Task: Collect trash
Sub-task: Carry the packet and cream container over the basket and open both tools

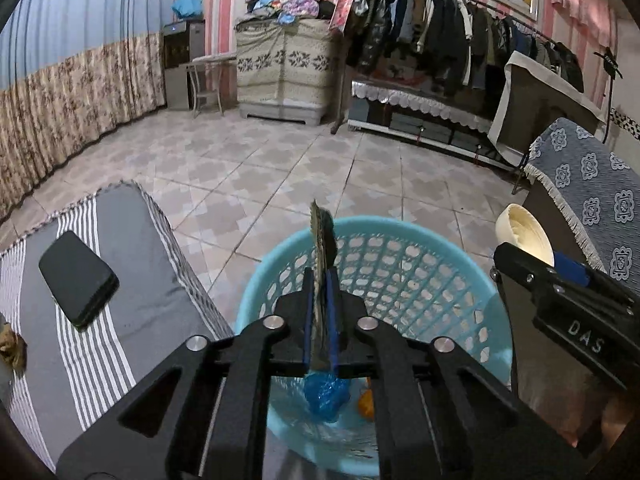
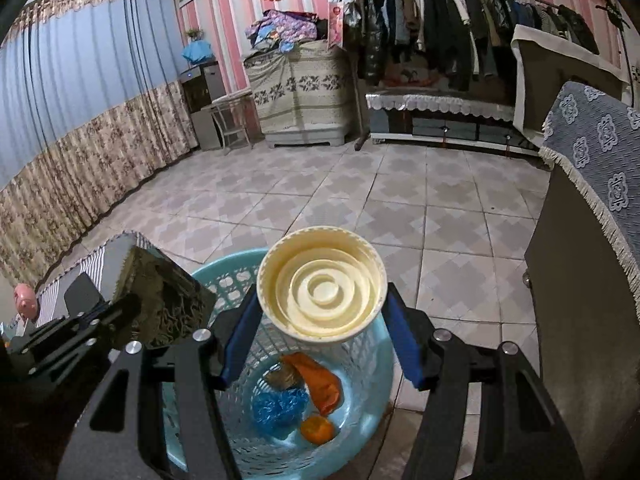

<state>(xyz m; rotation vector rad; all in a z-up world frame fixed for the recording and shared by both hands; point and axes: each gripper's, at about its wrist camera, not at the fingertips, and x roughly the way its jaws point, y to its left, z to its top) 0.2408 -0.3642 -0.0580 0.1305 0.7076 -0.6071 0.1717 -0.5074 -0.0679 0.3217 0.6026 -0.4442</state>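
Over the basket (image 2: 224, 280) you hold both catches for dropping — left gripper (image 1: 320, 280) fingers pinching a wrapper (image 1: 322, 240), right gripper (image 2: 320, 320) clasping a cup (image 2: 322, 284).

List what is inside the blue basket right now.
Inside the blue basket lie an orange wrapper, a crumpled blue plastic piece, a small orange item and a brownish scrap. The cream lid and right gripper cover part of the basket.
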